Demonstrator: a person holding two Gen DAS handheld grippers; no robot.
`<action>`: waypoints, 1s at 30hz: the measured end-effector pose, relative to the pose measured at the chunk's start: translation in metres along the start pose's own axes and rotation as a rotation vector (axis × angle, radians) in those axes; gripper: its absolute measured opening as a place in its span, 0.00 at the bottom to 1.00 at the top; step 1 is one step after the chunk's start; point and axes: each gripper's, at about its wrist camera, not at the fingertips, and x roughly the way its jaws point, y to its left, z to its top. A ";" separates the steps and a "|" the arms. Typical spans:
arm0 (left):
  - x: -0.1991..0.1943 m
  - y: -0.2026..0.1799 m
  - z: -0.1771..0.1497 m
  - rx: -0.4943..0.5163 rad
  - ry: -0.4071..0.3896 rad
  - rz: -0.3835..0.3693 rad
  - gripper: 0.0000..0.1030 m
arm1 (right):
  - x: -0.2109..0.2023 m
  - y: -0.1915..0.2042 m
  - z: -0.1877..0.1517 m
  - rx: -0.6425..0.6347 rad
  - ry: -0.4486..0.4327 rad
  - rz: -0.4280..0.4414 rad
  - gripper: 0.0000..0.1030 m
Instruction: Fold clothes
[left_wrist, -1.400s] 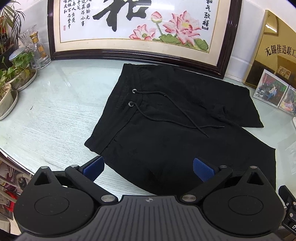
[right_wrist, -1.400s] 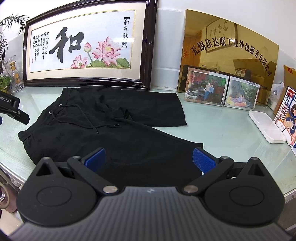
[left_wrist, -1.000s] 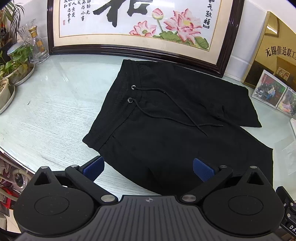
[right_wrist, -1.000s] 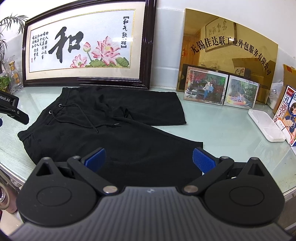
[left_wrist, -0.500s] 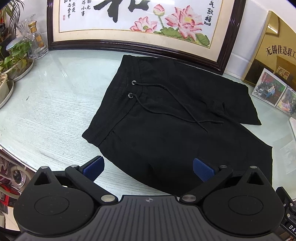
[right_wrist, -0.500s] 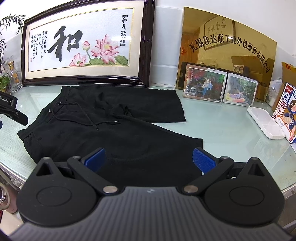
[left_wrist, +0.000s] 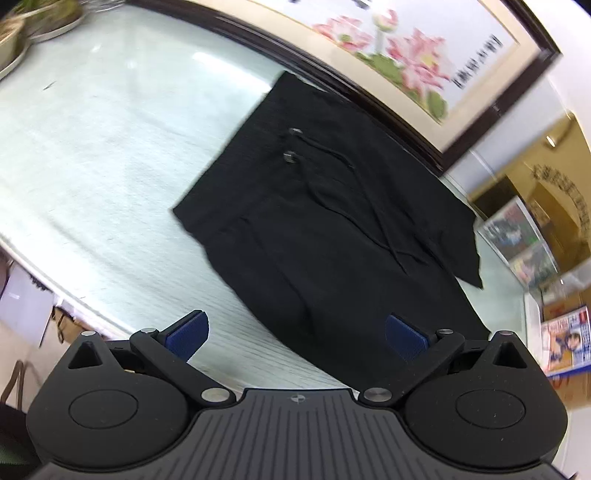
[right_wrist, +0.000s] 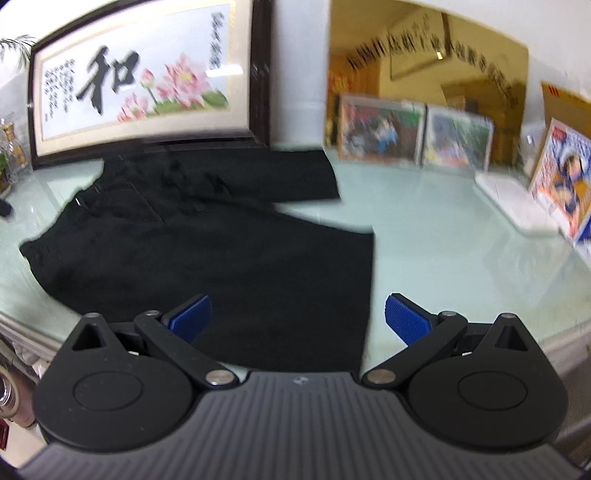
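Black drawstring shorts (left_wrist: 332, 236) lie flat on glass tabletop (left_wrist: 92, 155), waistband left, legs to the right, nothing folded yet. L gripper (left_wrist: 295, 334) and R gripper (right_wrist: 297, 314) both spread wide, empty, above near edge of cloth. Both views blurred. Step: approach for first grab. Best to pinch near waistband corner w/ L and near leg hem (right_wrist: 365, 280) w/ R, one layer pair only, lift evenly, avoid snagging drawcord (left_wrist: 343, 184).

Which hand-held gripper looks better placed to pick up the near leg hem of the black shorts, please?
Probably the right hand-held gripper: it is open, with the hem corner of the black shorts just ahead between its fingers. The left hand-held gripper, also open, faces the waistband side.
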 end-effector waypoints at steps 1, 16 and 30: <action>0.000 0.002 0.001 0.000 -0.004 0.009 1.00 | 0.002 -0.006 -0.006 0.019 0.013 0.001 1.00; 0.010 -0.027 -0.011 0.233 -0.072 0.238 1.00 | 0.013 -0.026 -0.043 0.154 0.038 0.061 1.00; -0.006 -0.015 -0.006 0.193 -0.161 0.219 1.00 | 0.026 -0.013 -0.056 -0.063 -0.004 -0.061 0.48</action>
